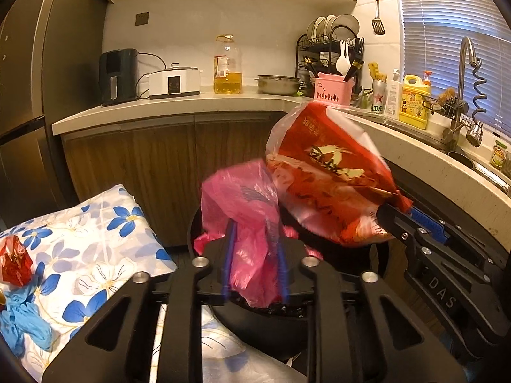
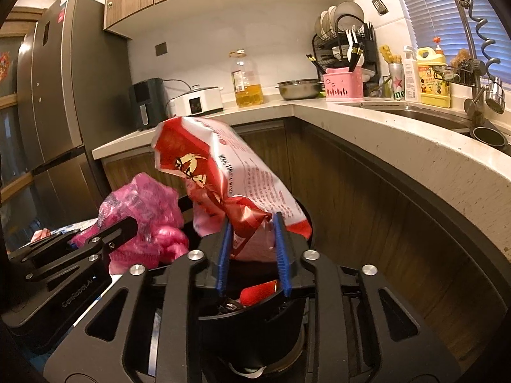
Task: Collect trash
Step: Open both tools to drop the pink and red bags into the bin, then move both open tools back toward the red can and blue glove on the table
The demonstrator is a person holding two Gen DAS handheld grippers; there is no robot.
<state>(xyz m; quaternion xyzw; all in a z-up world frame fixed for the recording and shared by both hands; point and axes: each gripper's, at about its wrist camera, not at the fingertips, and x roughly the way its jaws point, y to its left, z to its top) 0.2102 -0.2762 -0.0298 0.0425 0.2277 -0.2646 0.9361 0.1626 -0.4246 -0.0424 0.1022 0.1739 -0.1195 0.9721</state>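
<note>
My left gripper (image 1: pixel 255 239) is shut on a crumpled pink plastic bag (image 1: pixel 242 210) and holds it above a black trash bin (image 1: pixel 255 325). My right gripper (image 2: pixel 252 223) is shut on a red and white snack wrapper (image 2: pixel 220 172) and holds it over the same bin (image 2: pixel 255 325), which has trash inside. In the left wrist view the wrapper (image 1: pixel 329 175) hangs right of the pink bag, with the right gripper (image 1: pixel 396 217) at its lower right. In the right wrist view the pink bag (image 2: pixel 143 220) and left gripper (image 2: pixel 127 226) are at the left.
A floral cloth (image 1: pixel 95 242) at the left carries a red crumpled wrapper (image 1: pixel 14 265) and blue gloves (image 1: pixel 22 322). A curved kitchen counter (image 2: pixel 399 140) with sink, bottles, dish rack and appliances runs behind and to the right. A fridge (image 2: pixel 54 95) stands at the left.
</note>
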